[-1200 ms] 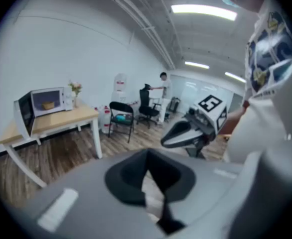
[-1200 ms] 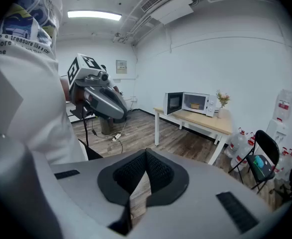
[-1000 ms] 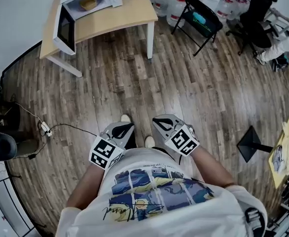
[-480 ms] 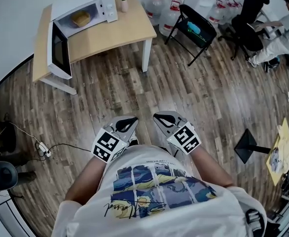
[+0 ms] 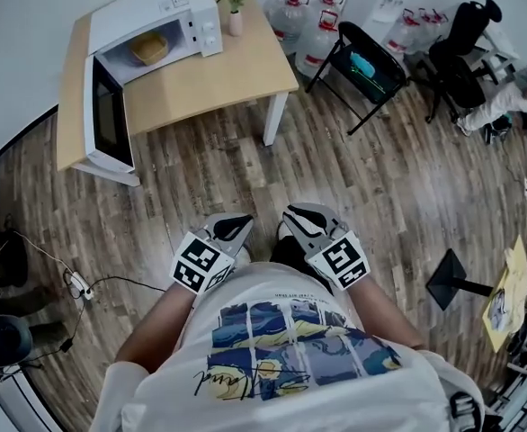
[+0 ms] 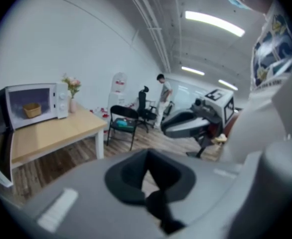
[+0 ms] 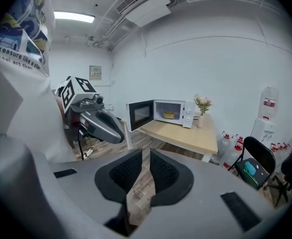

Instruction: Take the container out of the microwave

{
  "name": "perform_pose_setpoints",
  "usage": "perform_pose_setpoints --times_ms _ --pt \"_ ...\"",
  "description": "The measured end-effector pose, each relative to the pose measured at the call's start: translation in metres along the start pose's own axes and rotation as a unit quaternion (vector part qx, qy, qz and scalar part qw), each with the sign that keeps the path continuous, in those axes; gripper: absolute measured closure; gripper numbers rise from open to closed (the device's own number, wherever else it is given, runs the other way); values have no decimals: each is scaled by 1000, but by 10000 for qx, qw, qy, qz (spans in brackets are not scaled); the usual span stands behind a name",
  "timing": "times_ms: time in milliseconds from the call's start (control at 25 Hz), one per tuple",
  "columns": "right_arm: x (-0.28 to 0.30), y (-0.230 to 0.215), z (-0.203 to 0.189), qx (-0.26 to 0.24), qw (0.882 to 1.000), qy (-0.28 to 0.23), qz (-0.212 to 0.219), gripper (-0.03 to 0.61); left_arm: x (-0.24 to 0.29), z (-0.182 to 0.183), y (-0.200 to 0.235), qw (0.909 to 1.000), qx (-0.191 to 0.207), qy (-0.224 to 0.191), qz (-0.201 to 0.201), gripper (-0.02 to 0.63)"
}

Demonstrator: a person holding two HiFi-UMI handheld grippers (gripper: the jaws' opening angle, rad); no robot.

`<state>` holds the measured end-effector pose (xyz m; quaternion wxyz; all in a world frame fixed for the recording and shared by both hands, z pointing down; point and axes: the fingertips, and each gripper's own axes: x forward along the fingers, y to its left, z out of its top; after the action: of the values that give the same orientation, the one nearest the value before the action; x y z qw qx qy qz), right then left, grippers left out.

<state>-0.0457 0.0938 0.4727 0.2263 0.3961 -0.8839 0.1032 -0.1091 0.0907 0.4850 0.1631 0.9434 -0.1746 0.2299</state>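
A white microwave [image 5: 156,14] stands on a light wooden table [image 5: 218,75], its door [image 5: 109,120] swung wide open. Inside sits a small tan container [image 5: 149,49], which also shows in the left gripper view [image 6: 31,109] and the right gripper view [image 7: 169,115]. Both grippers are held low against the person's shirt, far from the table. My left gripper [image 5: 235,227] has its tips touching and nothing in it. My right gripper [image 5: 298,218] holds nothing, and its pads stand a narrow slit apart.
A vase of flowers [image 5: 234,12] stands beside the microwave. Water bottles [image 5: 304,23] and a black folding chair [image 5: 369,57] are right of the table. A cable with a power strip [image 5: 77,283] lies at the left, a black stand [image 5: 452,275] at the right. A person sits at the far right [image 5: 515,97].
The table and microwave have come closer and lower in the head view as the person walks toward them. Both grippers stay by the shirt, unchanged.
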Motion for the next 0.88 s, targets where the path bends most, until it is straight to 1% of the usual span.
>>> perform_pose_setpoints --times_ms 120,200,400,520,600,680,760,840,880 --pt "10 -32 1 114 9998 21 131 535 19 9 26 9996 13 163 231 604" --pt "16 -55 8 63 9997 -30 241 535 31 20 45 9987 25 229 462 604" --pt "37 -114 26 -133 9979 -48 632 535 58 64 104 9940 -58 147 1084 603" --pt "43 -144 30 -260 9963 -46 822 543 72 84 139 9889 -68 170 1472 601" --pt "48 -160 29 -293 9948 -22 971 546 78 92 166 9837 -58 198 1784 597" --pt "56 -177 24 -388 9936 114 1055 551 82 96 196 9771 -10 245 2111 590" --pt "63 -189 21 -375 9935 204 1052 552 79 96 230 9700 11 341 2409 587" --pt "71 -202 20 -289 9943 241 994 552 70 97 272 9608 24 447 2735 557" --pt "76 -209 19 -263 9949 277 935 552 64 99 295 9555 43 485 2908 555"
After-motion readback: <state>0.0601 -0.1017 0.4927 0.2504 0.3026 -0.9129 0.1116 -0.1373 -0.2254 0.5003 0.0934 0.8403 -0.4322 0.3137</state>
